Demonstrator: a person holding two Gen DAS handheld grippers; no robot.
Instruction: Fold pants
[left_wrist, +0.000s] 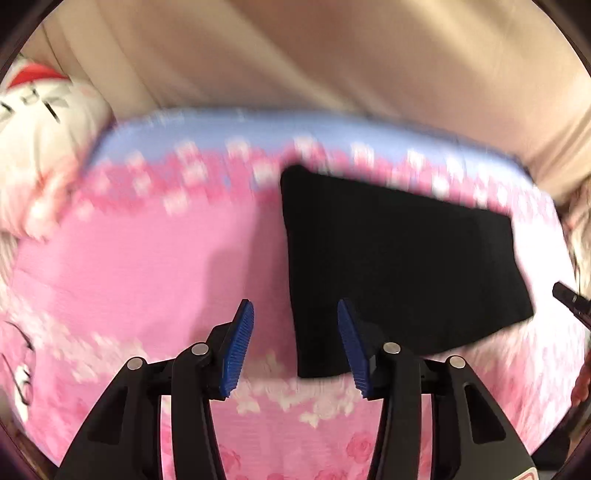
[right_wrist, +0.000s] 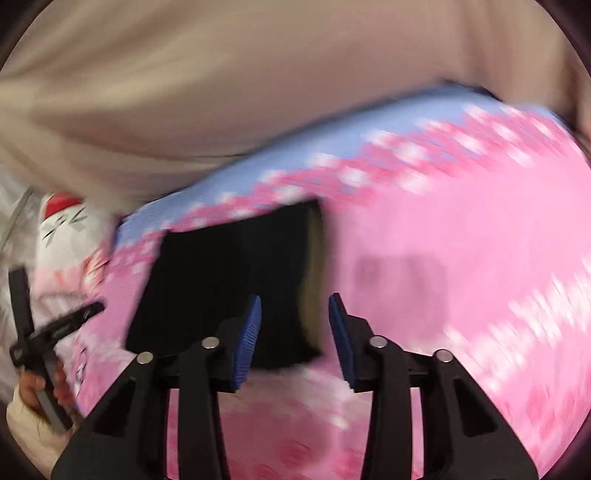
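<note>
Left gripper (left_wrist: 295, 347) has its blue pads spread wide with nothing between them, hovering over the near edge of the folded black pants (left_wrist: 399, 258). Right gripper (right_wrist: 294, 341) is the same deal, gaping and empty. The pants lie flat on the pink floral bedspread (left_wrist: 140, 266); a white plush toy (left_wrist: 40, 122) sits far left. Both views are blurry.

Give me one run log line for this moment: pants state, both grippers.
pants: black, folded flat on pink bedcover | left gripper: open, empty | right gripper: open, empty
</note>
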